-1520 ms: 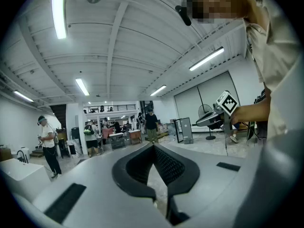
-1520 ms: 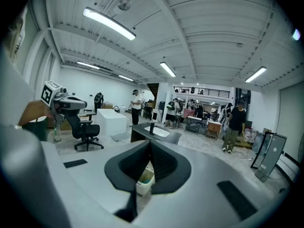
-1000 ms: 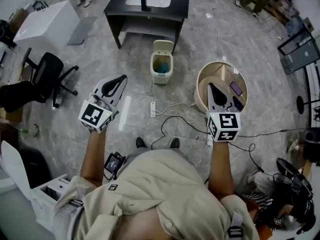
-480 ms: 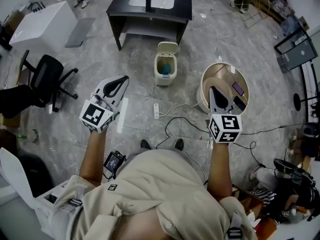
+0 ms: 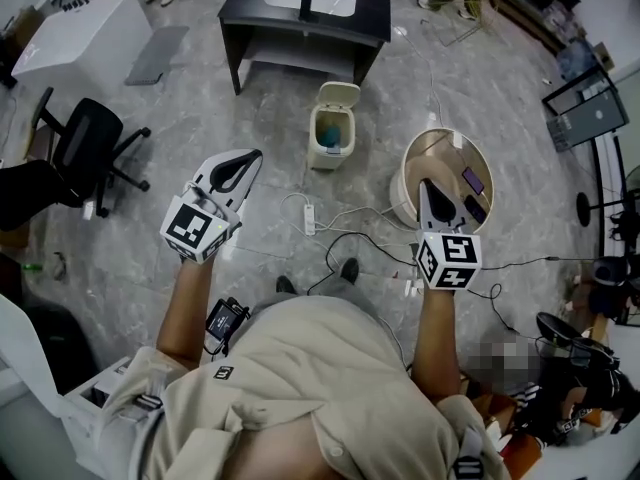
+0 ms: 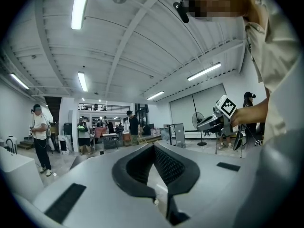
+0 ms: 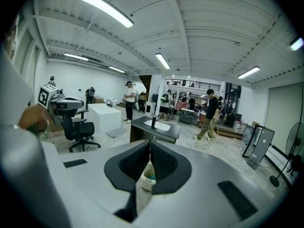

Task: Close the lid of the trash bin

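The small cream trash bin (image 5: pixel 329 133) stands on the floor in front of the black table, its lid (image 5: pixel 337 93) tipped up and open, with something blue-green inside. My left gripper (image 5: pixel 254 156) is held in the air to the bin's near left, shut and empty. My right gripper (image 5: pixel 424 182) hovers to the bin's near right, over a round tub, and it too is shut and empty. In the right gripper view the bin (image 7: pixel 148 175) shows low between the closed jaws (image 7: pixel 150 142). The left gripper view looks level across the room past its shut jaws (image 6: pixel 153 145).
A black table with a sink (image 5: pixel 302 13) stands behind the bin. A round beige tub (image 5: pixel 448 173) sits to the right, and a power strip with cables (image 5: pixel 308 218) lies on the floor before the bin. An office chair (image 5: pixel 85 143) and a white table (image 5: pixel 65 33) are at the left. Several people stand far off.
The person has stepped forward, so the floor and feet have shifted in the head view. Both grippers came along a little and stay shut.
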{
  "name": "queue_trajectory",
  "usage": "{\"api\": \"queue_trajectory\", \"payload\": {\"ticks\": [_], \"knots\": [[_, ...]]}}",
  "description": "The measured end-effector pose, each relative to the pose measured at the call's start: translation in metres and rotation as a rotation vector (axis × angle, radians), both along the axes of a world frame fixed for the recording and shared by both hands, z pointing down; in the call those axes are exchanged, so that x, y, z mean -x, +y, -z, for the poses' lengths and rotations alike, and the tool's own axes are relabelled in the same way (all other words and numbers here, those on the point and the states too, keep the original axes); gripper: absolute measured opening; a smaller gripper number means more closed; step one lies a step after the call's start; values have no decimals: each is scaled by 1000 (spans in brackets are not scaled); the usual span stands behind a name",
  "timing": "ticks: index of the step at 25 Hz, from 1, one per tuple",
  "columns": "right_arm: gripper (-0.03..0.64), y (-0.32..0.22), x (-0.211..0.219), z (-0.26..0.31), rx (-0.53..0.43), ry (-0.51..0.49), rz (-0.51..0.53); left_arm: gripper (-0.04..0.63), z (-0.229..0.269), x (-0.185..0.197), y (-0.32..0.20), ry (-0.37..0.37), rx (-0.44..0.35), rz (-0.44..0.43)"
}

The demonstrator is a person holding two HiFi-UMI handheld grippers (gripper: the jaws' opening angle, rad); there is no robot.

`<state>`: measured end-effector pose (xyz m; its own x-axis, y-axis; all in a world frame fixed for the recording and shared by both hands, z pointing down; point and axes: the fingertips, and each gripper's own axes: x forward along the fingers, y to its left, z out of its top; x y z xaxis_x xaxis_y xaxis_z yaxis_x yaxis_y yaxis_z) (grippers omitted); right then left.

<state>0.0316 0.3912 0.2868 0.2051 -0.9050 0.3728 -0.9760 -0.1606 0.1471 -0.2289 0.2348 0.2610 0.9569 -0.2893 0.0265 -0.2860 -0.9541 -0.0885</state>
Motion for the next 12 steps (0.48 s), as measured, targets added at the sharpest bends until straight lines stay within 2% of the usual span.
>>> {"api": "queue_trajectory", "payload": {"ticks": [6, 12], "knots": [[25, -21, -2, -1, 5, -1, 45, 15, -3, 3, -11, -7, 10, 42], [25, -48, -26, -12, 14, -29, 106, 15, 0, -9, -21, -29, 4, 111]]}}
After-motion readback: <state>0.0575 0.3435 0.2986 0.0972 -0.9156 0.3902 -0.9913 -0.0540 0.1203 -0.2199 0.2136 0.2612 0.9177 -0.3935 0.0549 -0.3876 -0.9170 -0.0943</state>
